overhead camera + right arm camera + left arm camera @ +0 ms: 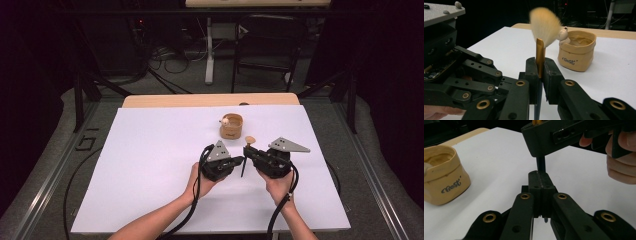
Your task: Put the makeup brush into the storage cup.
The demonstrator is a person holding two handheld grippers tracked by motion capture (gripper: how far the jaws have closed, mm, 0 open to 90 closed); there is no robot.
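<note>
While both grippers clamp the makeup brush with gold ferrule and black handle (539,60), left gripper (239,160) low, right gripper (248,150) high, unequal pulls risk slipping near the tan pouch (231,126).

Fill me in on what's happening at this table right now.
A person holds a black two-jaw claw in each hand over a white sheet on the table. Both claws grip one makeup brush with a dark handle, gold ferrule and fluffy cream bristles, standing upright. The right claw is clamped on the gold ferrule just below the bristles; the left claw is shut on the dark handle lower down. A small tan pouch-shaped holder stands just beyond them on the sheet.
</note>
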